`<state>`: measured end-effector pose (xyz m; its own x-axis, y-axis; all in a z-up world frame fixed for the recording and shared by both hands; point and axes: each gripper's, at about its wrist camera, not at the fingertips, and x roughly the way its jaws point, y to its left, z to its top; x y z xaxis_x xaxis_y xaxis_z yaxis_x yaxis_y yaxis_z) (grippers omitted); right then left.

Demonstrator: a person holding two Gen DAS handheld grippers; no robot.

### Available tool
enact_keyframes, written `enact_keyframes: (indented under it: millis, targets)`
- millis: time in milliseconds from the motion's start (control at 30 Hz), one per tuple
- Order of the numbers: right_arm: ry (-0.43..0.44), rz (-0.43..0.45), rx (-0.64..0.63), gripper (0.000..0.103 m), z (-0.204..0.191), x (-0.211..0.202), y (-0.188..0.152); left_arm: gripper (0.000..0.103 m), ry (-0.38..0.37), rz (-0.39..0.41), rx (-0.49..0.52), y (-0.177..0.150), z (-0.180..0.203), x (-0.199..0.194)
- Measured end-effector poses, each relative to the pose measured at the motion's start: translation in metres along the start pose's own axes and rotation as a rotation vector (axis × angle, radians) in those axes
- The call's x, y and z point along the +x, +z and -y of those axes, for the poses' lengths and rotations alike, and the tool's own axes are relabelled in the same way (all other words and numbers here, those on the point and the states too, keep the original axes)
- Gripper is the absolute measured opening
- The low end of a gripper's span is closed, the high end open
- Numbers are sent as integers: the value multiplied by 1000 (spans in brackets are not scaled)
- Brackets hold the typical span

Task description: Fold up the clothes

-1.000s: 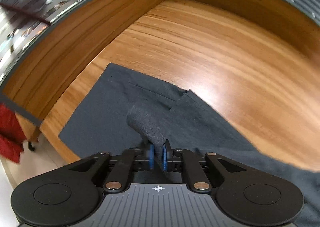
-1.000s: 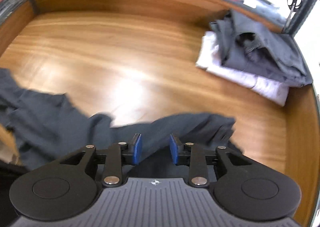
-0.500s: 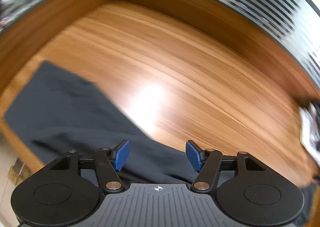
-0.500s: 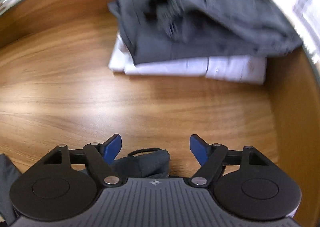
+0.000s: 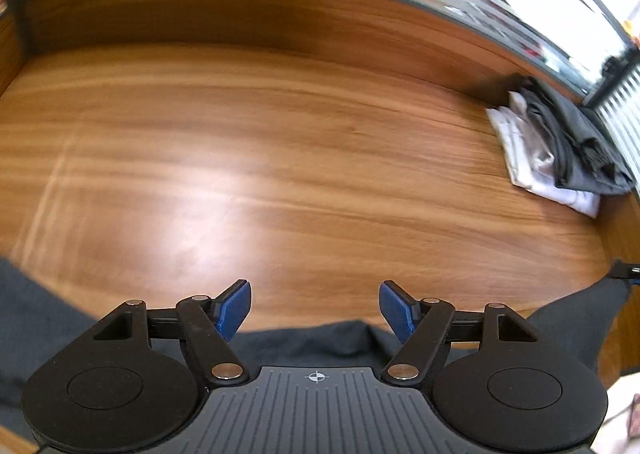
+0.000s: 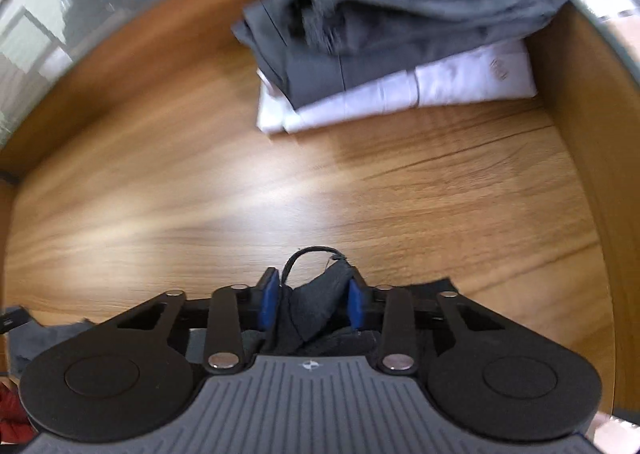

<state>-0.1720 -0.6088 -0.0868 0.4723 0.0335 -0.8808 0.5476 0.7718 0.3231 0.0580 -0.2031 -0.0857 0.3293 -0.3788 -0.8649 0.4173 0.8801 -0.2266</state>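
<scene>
Left wrist view: the left gripper [image 5: 315, 308] has its blue-padded jaws wide apart and opening, with nothing between them. The dark grey cloth garment [image 5: 316, 342] lies along the near edge of the glossy wooden tabletop [image 5: 280, 174]. At far right sits one stack of two folded garments: a grey one [image 5: 576, 142] on a white one [image 5: 532, 158].

Right wrist view: the right gripper [image 6: 313, 302] is closing, its pads pressing a bunched fold of the dark garment [image 6: 320, 304], a thin black loop [image 6: 308, 254] sticking out above. On the white folded garment [image 6: 460, 84] a small mark shows, too blurred to read.
</scene>
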Motion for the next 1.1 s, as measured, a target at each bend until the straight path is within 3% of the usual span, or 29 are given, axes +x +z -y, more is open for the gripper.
enact_keyframes:
  millis: [67,167,233,433,500,767,933,1000,1100]
  targets:
    - [3,60,17,12,-5,-28,-13,73,-9,-7,31,5,4,3]
    - [5,118,54,11,-7,-64,-47,73,-22,-25,74,12,10,10]
    - [-8,99,78,10,-4,-66,-72,73,-31,-50,97,13,12,15]
    - [-107,15,143,10,1,-42,-133,76,-53,-119,157,8,27,34]
    - [-139,16,116,11,-4,-38,-136,76,-65,-143,164,5,29,39]
    - [-231,86,-67,23,-22,-55,-93,79,-77,-186,152,-4,32,46]
    - [-249,130,-133,43,-23,-54,-44,85,-67,-208,113,-10,28,47]
    - [-243,123,-137,56,-20,-43,-26,85,-69,-217,87,-13,28,50]
    - [-219,65,-134,63,-14,-18,-8,87,-73,-228,41,-15,29,54]
